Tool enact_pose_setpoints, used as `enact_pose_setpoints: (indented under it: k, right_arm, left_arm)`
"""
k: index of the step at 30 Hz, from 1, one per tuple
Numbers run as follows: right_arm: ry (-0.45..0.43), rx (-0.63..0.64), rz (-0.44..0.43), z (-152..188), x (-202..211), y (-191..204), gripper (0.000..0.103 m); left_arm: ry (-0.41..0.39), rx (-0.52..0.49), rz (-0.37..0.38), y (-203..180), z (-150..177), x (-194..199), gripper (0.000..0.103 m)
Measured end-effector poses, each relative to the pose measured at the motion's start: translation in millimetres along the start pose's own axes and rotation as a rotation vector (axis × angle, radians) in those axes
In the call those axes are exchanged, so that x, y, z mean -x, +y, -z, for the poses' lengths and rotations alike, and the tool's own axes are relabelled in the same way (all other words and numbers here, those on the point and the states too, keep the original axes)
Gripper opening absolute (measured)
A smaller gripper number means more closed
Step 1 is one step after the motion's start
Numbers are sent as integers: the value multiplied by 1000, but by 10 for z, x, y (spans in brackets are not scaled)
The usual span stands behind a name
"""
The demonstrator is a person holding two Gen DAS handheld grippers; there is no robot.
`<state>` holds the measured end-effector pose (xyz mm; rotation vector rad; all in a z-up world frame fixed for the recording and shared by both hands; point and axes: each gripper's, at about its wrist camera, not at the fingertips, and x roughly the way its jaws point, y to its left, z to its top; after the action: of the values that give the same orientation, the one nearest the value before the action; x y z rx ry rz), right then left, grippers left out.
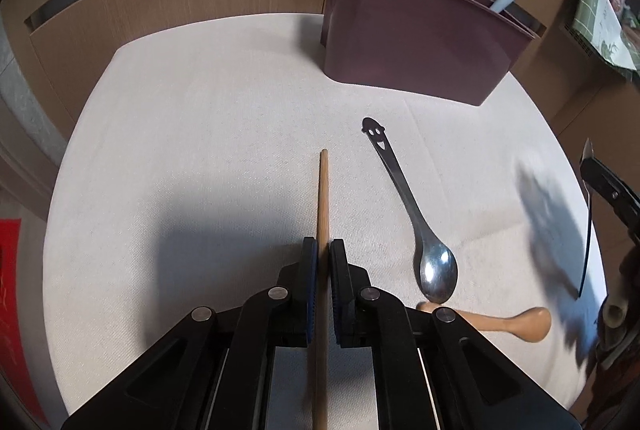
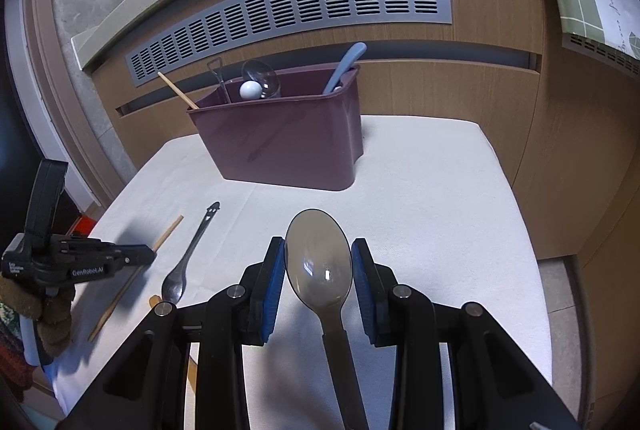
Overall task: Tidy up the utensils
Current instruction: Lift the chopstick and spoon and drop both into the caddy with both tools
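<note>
My left gripper (image 1: 323,250) is shut on a wooden chopstick (image 1: 322,198) that points toward the maroon utensil holder (image 1: 412,42). A steel spoon with a smiley handle (image 1: 412,214) and a wooden spoon (image 1: 516,322) lie on the cloth to its right. My right gripper (image 2: 318,250) is shut on a translucent grey plastic spoon (image 2: 318,258), bowl forward, held above the cloth. The holder (image 2: 280,142) stands ahead of it with several utensils inside. The left gripper (image 2: 80,262) shows at the left of the right wrist view.
The holder contains a chopstick (image 2: 178,90), a clear spoon (image 2: 262,78) and a blue handle (image 2: 344,64). The white tablecloth (image 2: 440,190) covers a small table against a wooden cabinet with a vent grille (image 2: 288,10).
</note>
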<state>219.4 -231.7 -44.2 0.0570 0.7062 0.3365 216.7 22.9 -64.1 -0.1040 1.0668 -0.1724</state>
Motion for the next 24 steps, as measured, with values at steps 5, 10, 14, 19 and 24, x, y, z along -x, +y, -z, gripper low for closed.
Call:
enact_pose_setpoints:
  k: [5,10,14,19,24]
  right_arm:
    - [-19,22,2,-13,41,50,30]
    - [-34,17,3,-35,67,33,30]
    - [-57,29,11,-77,128,55,30]
    - [-91,44,37,-123,217,64,30]
    - [-157,16,22,-336,341,42,30]
  left_arm:
    - [-3,-13,0,-19,-43,-86,7]
    - [-31,67,50,55,-79,-81,6]
    - [-145,141,131,79,-173,203,6]
    - [-322,130,192,-54,-270,727,6]
    - [-602,105,257,-222,-636,1597,6]
